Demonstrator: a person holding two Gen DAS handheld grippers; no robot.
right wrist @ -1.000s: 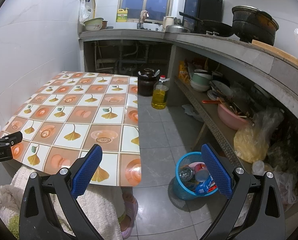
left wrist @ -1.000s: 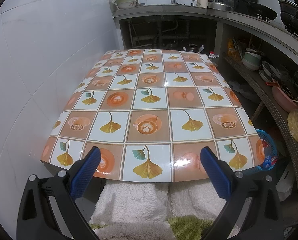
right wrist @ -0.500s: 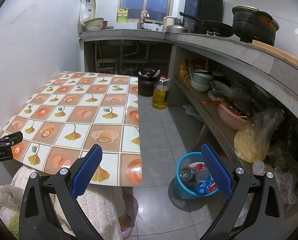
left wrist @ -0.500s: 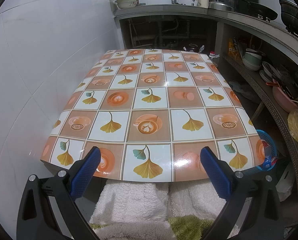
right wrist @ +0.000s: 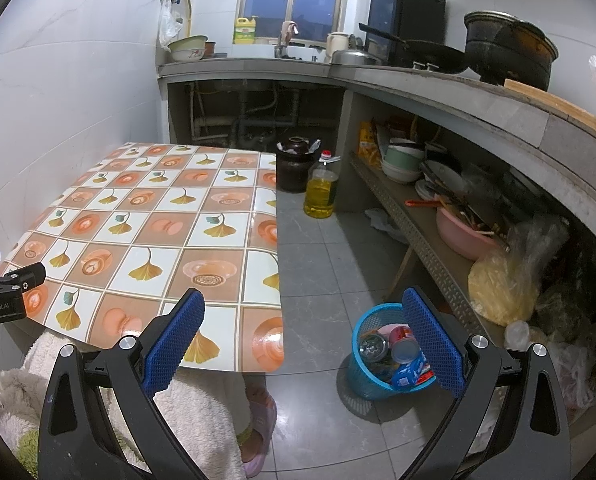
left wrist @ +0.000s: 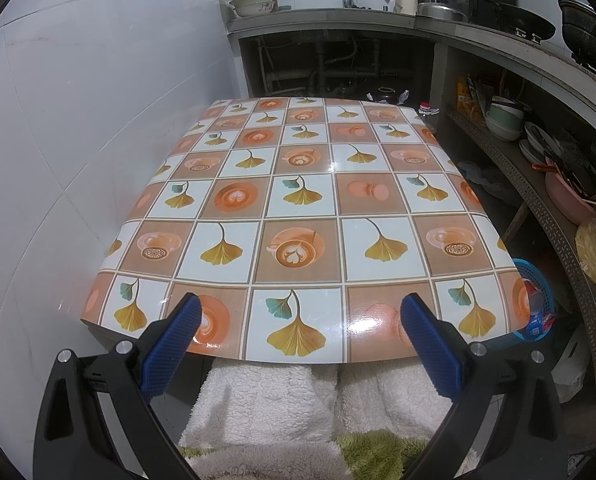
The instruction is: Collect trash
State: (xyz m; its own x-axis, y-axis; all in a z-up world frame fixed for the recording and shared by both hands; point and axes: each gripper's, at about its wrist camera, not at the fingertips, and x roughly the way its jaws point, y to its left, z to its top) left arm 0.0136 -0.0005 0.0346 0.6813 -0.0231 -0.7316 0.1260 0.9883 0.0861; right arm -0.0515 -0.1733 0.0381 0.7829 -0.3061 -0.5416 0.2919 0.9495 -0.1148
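Note:
A blue plastic trash basket (right wrist: 361, 376) stands on the floor right of the table; it holds cans and wrappers (right wrist: 402, 350). Its edge also shows in the left wrist view (left wrist: 538, 280). The table (left wrist: 298, 200) has a tiled ginkgo-pattern cloth with nothing on it. My left gripper (left wrist: 298, 328) is open and empty over the table's near edge. My right gripper (right wrist: 302, 328) is open and empty, held above the floor between the table corner and the basket. The left gripper's body shows at the left edge of the right wrist view (right wrist: 2, 292).
A yellow oil bottle (right wrist: 321, 188) and a dark jar (right wrist: 294, 164) stand on the floor past the table. A low shelf (right wrist: 426, 240) on the right holds bowls, a pink basin (right wrist: 462, 236) and bags. A white wall runs along the left. My lap in a fleece robe (left wrist: 278, 400) is below.

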